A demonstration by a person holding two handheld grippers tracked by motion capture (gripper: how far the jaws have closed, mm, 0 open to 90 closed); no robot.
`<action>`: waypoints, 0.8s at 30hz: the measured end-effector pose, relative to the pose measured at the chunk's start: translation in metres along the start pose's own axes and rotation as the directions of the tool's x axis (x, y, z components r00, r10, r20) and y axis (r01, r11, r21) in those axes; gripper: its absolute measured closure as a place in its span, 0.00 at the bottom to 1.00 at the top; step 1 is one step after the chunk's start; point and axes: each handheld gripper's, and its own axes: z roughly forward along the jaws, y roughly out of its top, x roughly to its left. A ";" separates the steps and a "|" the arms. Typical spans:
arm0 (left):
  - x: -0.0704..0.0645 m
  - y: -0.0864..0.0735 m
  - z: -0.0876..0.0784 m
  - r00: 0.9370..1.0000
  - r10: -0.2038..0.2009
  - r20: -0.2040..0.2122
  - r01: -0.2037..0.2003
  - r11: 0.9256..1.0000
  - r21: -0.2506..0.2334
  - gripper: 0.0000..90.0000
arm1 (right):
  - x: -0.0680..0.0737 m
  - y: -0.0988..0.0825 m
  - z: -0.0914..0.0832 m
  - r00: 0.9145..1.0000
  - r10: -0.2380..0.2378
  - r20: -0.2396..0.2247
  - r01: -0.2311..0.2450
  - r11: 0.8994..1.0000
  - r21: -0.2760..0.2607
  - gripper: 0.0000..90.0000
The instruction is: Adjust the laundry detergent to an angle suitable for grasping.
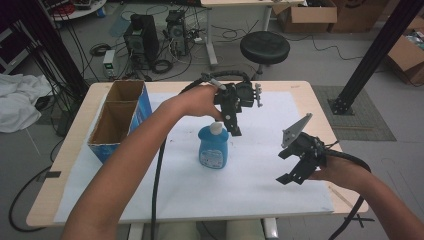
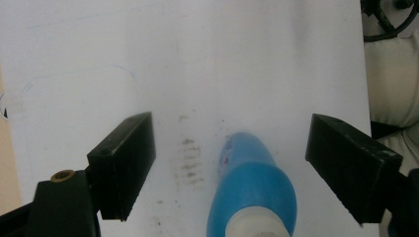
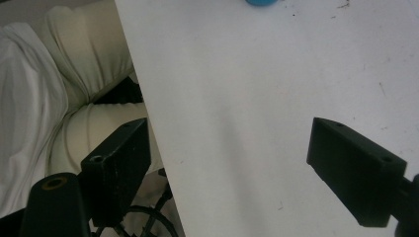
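Note:
A blue bottle (image 1: 213,149) with a white cap stands upright on the white paper (image 1: 260,190) in the middle of the table. My left gripper (image 1: 231,128) points down just above and to the right of the cap. In the left gripper view the bottle (image 2: 253,187) rises between the open jaws of the left gripper (image 2: 237,160), and neither jaw touches it. My right gripper (image 1: 286,167) hovers open over the paper to the bottle's right, with nothing between its jaws. The right gripper view has the right gripper (image 3: 227,168) above the paper's near edge, and a sliver of the bottle (image 3: 262,2) at the top.
An open cardboard box (image 1: 118,118) with blue sides and two compartments stands at the table's left. The person's legs in light trousers (image 3: 84,89) lie below the near edge. A black stool (image 1: 264,47) and computer cases (image 1: 141,37) stand on the floor beyond the table.

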 end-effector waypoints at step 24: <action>-0.004 -0.001 -0.003 1.000 -0.009 -0.013 0.009 1.000 0.000 0.22 | 0.002 -0.003 0.001 1.000 -0.004 0.003 0.004 1.000 -0.010 0.19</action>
